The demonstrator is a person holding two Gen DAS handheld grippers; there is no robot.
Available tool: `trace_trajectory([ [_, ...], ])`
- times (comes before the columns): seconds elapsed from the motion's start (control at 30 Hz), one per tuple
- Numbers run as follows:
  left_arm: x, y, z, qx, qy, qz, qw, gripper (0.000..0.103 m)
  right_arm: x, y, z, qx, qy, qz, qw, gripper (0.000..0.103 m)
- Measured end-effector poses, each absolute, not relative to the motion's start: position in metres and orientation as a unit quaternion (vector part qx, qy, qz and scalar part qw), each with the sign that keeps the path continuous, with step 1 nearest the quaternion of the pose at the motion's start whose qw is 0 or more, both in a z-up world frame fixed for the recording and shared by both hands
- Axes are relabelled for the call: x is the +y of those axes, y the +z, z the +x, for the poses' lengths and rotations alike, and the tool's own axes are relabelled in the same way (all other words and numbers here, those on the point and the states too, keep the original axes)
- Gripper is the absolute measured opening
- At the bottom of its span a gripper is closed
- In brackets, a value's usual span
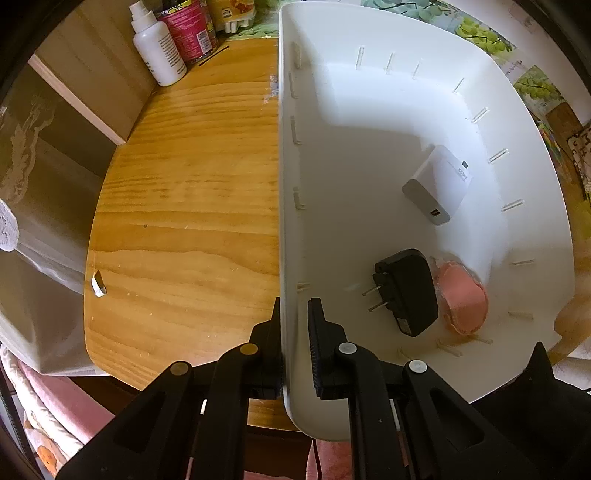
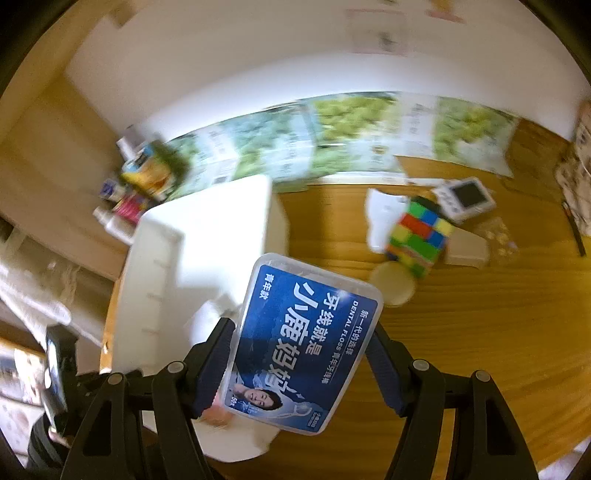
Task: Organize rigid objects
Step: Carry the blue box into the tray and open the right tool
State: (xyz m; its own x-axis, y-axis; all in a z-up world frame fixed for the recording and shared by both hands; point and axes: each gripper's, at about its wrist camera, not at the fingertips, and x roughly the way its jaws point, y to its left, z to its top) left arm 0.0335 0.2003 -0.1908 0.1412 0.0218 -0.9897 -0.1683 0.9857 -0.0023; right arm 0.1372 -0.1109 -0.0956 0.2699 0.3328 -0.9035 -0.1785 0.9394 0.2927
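Clamped on the near wall of the white bin [image 1: 369, 122], the left tool [image 1: 293, 332] pinches the rim with one finger outside and one inside. Inside the bin, ahead and to the right of that tool, lie a black plug adapter [image 1: 406, 291], a pink object [image 1: 463, 299] touching it, and further ahead a white charger [image 1: 437, 184]. Left of the tool runs the bare wooden bench [image 1: 184, 203], with a white bottle [image 1: 157, 44] and a red can [image 1: 188, 29] at its far end beside a wall.

Gripped across its width between both fingers, a blue dental floss box [image 2: 299, 343] fills the right tool [image 2: 299, 369], sitting over the bin's right edge. The bin shows ahead and left of this tool. Ahead and right, on the bench, stand a colour cube [image 2: 419, 236], a white timer-like device [image 2: 465, 197] and a round cream lid [image 2: 393, 284].

To do this step well, I judge the box should be carried left until fully above the bin's open floor, lowered clear of the chargers, then released, while the left tool steadies the rim.
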Motion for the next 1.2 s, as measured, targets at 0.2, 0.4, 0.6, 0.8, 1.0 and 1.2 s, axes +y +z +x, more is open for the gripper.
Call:
trace_trajectory([
  [0.2, 0.198, -0.188, 0.032, 0.648, 0.053, -0.049, 0.758, 0.012, -0.071, -0.094, 0.12, 0.581, 0.208, 0.034, 0.786, 0.07],
  [0.4, 0.197, -0.185, 0.028, 0.642, 0.039, -0.041, 0.765, 0.012, -0.028, -0.102, 0.099, 0.589, 0.254, -0.004, 0.767, 0.07],
  [0.6, 0.196, -0.185, 0.027, 0.639, 0.027, -0.033, 0.768, 0.012, 0.003, -0.113, 0.081, 0.6, 0.28, -0.036, 0.749, 0.071],
  [0.8, 0.196, -0.187, 0.026, 0.64, 0.019, -0.03, 0.768, 0.012, 0.017, -0.125, 0.071, 0.616, 0.287, -0.048, 0.732, 0.071],
  [1.0, 0.197, -0.188, 0.026, 0.641, 0.016, -0.031, 0.767, 0.012, 0.024, -0.13, 0.071, 0.625, 0.285, -0.054, 0.725, 0.071],
  [1.2, 0.197, -0.188, 0.026, 0.64, 0.017, -0.031, 0.767, 0.012, 0.022, -0.137, 0.074, 0.639, 0.281, -0.053, 0.714, 0.071],
])
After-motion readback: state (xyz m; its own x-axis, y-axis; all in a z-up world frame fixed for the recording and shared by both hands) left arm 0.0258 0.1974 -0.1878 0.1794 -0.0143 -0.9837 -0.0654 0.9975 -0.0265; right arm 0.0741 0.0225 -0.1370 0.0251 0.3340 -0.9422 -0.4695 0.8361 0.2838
